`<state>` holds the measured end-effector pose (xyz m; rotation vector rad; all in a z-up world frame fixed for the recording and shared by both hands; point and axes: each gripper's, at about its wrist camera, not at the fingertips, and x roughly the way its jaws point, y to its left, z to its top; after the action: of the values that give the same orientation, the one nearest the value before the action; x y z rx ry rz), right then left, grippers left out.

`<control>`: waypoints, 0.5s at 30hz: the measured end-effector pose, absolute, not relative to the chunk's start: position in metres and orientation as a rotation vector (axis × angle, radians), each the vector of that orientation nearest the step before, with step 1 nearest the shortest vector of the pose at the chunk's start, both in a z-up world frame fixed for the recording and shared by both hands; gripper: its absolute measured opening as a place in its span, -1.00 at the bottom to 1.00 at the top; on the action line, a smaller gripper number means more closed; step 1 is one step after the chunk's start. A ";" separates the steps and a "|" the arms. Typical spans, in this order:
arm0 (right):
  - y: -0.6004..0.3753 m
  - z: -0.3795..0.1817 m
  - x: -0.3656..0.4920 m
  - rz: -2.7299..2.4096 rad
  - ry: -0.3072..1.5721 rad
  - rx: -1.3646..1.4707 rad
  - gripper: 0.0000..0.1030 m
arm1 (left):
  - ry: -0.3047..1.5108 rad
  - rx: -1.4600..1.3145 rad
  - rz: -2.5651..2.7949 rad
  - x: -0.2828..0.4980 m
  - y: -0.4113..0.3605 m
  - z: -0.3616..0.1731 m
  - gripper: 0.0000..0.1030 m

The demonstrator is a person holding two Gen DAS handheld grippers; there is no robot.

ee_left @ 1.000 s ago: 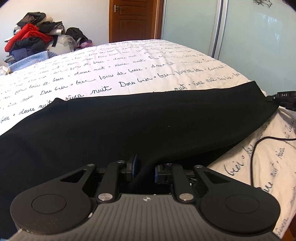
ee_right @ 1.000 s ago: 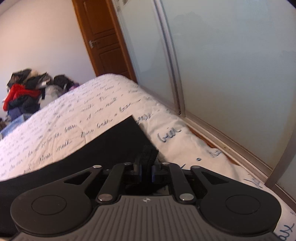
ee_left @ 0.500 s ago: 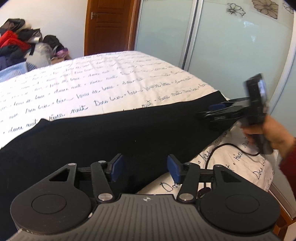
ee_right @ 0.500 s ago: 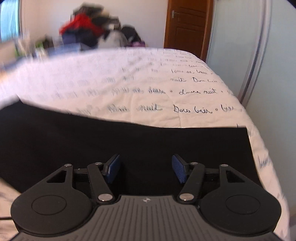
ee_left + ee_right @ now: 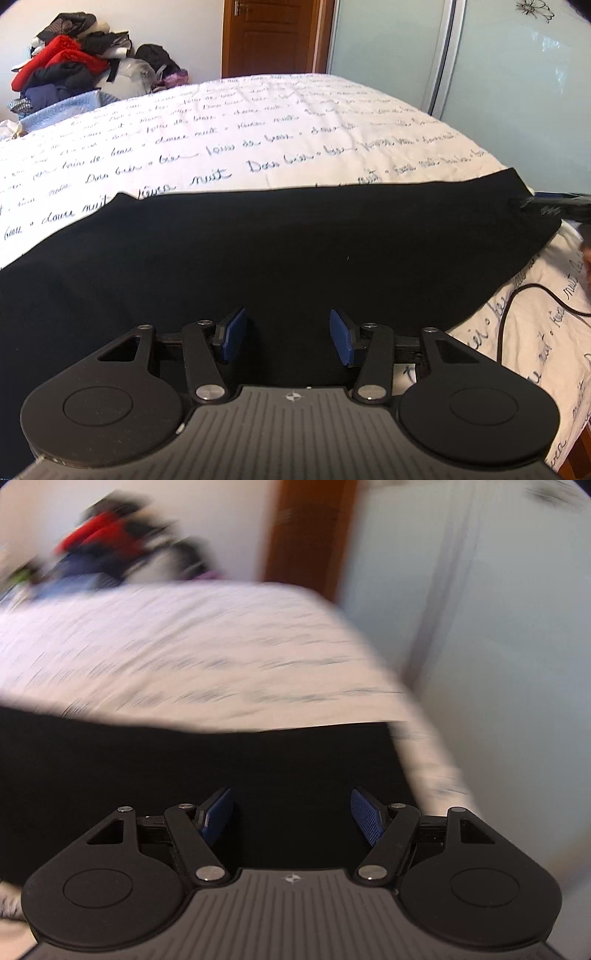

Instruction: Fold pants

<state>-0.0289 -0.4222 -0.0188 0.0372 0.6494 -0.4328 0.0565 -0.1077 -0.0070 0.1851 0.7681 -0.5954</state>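
**Both tongs apart over black pants on the bed**

Black pants (image 5: pixel 280 258) spread flat in a wide band across the near part of the bed (image 5: pixel 258 122), on a white cover printed with script. Left tongs (image 5: pixel 287 339) hovering above the near edge of the cloth, blue pads parted after a slight closing, nothing pinched between. Right tongs (image 5: pixel 291 818) likewise parted and just been widening, above the pants' right end, view blurred. Black cable (image 5: pixel 517 306) trailing over the cover right of the pants. Heap of clothes (image 5: pixel 74 62) beyond the bed's far corner.
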 end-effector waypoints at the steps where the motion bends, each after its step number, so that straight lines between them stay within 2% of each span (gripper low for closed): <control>1: -0.430 -0.012 -0.040 -0.454 0.603 0.083 0.37 | 0.759 0.182 -0.595 0.057 -0.107 -0.006 -0.01; 5: -0.430 0.003 -0.053 -0.316 0.559 0.168 0.37 | 0.751 0.176 -0.604 0.067 -0.122 -0.003 0.00; 11: -0.375 -0.004 0.009 0.034 0.697 0.113 0.37 | 0.768 0.224 -0.595 0.085 -0.149 0.001 0.02; 15: -0.330 -0.018 0.047 0.147 0.802 -0.033 0.37 | 0.773 0.284 -0.599 0.096 -0.163 -0.006 0.03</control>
<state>0.0470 -0.3304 -0.0175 -0.0329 0.8020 0.1468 0.0957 -0.1626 -0.0061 0.2843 0.7726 -0.5990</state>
